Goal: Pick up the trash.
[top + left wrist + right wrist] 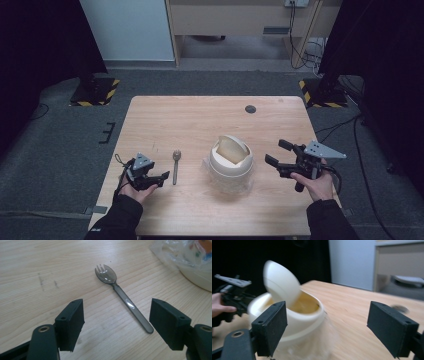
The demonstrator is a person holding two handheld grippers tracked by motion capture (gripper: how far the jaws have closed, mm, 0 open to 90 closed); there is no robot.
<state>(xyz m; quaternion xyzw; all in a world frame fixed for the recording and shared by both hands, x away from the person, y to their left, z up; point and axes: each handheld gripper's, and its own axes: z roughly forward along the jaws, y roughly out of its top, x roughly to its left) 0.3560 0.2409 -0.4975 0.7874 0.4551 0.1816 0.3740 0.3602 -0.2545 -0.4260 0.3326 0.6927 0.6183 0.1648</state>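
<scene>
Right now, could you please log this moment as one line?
left gripper: open, over spork | right gripper: open, beside bowl | lid: tilted in bowl

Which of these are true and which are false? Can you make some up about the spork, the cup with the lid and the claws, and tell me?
1. The spork lies flat on the wooden table. True.
2. The left claw is squeezing the spork. False: its jaws stand open, one on each side of the handle, and do not touch it.
3. The cream cup has its lid tilted up, so it is partly open. True.
4. The right claw holds the cup. False: it is open and beside the cup, with nothing in it.
5. The spork lies to the right of the cup in the high view. False: it lies to the left of it, near the left claw.
</scene>
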